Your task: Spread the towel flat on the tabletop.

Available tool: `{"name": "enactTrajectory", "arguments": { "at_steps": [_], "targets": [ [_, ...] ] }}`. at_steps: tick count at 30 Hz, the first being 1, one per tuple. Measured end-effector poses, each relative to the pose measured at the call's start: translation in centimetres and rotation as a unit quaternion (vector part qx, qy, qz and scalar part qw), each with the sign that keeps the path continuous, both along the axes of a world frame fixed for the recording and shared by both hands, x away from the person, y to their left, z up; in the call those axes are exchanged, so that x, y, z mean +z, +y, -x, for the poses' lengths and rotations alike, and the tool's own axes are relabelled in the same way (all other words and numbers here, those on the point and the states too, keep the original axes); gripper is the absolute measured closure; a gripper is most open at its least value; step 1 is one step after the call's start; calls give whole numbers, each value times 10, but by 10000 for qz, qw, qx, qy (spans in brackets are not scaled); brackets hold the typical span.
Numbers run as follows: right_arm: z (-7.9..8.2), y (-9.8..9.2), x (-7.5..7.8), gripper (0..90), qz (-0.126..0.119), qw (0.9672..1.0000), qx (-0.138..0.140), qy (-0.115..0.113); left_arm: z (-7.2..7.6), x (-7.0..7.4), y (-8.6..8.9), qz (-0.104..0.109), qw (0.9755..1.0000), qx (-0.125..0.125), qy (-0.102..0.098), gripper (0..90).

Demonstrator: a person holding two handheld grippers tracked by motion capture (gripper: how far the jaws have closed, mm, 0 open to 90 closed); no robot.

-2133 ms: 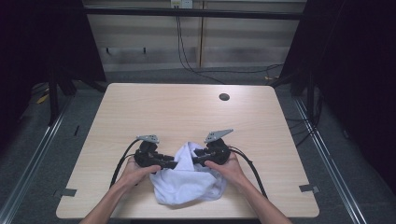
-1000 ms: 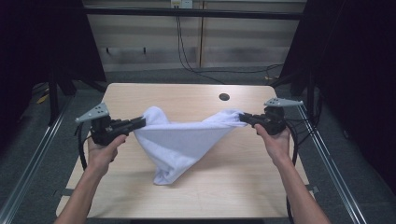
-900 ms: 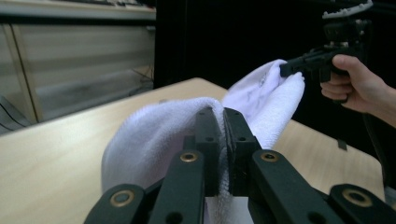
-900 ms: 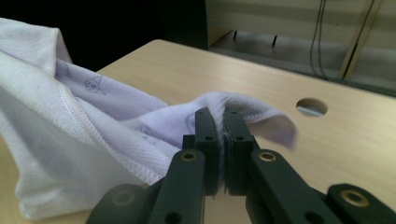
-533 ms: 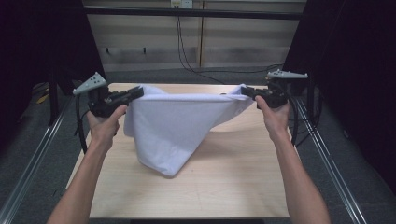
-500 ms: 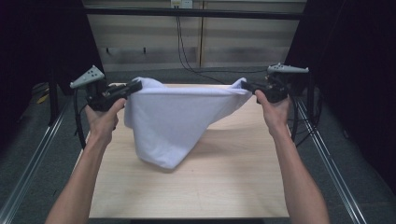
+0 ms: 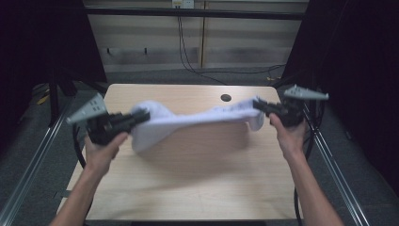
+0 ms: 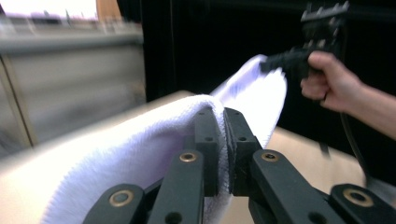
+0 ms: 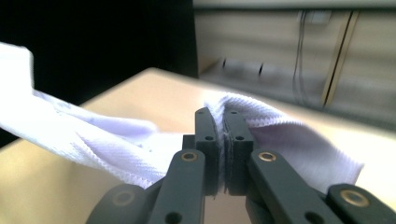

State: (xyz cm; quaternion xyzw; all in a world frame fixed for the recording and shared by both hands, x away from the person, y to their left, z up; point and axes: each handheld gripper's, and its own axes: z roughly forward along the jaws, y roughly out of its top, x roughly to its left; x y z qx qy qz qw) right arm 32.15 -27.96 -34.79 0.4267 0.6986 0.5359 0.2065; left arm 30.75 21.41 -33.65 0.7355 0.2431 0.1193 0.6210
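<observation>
Both tongs are clenched on a white towel: the left tongs (image 7: pixel 141 116) pinch one end and the right tongs (image 7: pixel 259 105) pinch the other end. From the left tongs' own camera, the left tongs (image 8: pixel 222 122) have their jaws tight together with a fold of the towel (image 8: pixel 140 154) squeezed between them. The right tongs (image 9: pixel 221 122) look the same, with the towel (image 9: pixel 289 140) bunched in the middle. The towel (image 7: pixel 197 117) stretches between the two tongs, up in the air above the table (image 7: pixel 197 179), and it looks blurry. Each grip is only on a small bit near the edge, I think. One corner could slip out if the hands pull too far apart or shake hard. Then the towel would flop down crooked on the table.
</observation>
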Motion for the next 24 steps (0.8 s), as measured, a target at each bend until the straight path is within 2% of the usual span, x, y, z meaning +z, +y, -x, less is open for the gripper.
{"name": "enactTrajectory", "arguments": {
  "at_steps": [1,2,3,4,6,7,8,9,11,13,14,15,16,18,19,20,21,22,23,24],
  "targets": [
    [9,-2,-15,867,56,9999,7,156,9,-34,-3,-22,9987,-186,468,856],
    [19,-4,-29,867,82,9995,-2,290,14,-49,-5,-85,9977,-239,632,855],
    [27,-6,-42,867,80,9990,2,446,14,-49,-5,-85,9977,-239,632,854],
    [36,-8,-55,866,88,9980,2,622,22,-73,-9,-236,9939,-387,1001,852],
    [50,-10,-78,860,99,9958,77,906,31,-91,-12,-452,9892,-574,1274,846],
    [50,-10,-78,860,99,9958,77,906,31,-91,-12,-452,9892,-574,1274,836],
    [61,-10,-94,834,303,9924,147,1187,37,-100,-13,-586,9861,-696,1387,823],
    [65,-10,-100,812,381,9909,153,1280,38,-101,-11,-590,9852,-745,1425,809],
    [69,-12,-105,790,431,9900,106,1339,40,-102,-9,-561,9855,-735,1420,778],
    [76,-17,-108,724,449,9883,47,1454,40,-101,-2,-401,9869,-714,1389,754],
    [81,-24,-107,677,490,9885,-118,1428,38,-100,2,-332,9878,-651,1372,736],
    [81,-24,-107,677,490,9885,-118,1428,36,-99,6,-267,9884,-586,1377,736],
    [87,-33,-104,625,389,9894,-228,1380,31,-100,13,-223,9888,-477,1400,705],
    [90,-38,-103,608,310,9905,-271,1315,27,-102,16,-226,9884,-430,1439,696],
    [96,-45,-101,594,236,9923,-286,1182,20,-108,18,-302,9875,-360,1502,683],
    [98,-47,-101,591,193,9928,-290,1144,15,-112,18,-419,9871,-284,1521,681],
    [98,-47,-101,591,193,9928,-290,1144,15,-112,18,-419,9871,-284,1521,681],
    [99,-44,-101,595,90,9940,-83,1086,8,-118,18,-574,9865,-201,1522,681],
    [99,-44,-101,595,90,9940,-83,1086,3,-123,18,-645,9864,-114,1505,681],
    [99,-38,-102,596,80,9939,40,1101,-2,-127,18,-706,9866,-11,1472,686]
  ]
}}
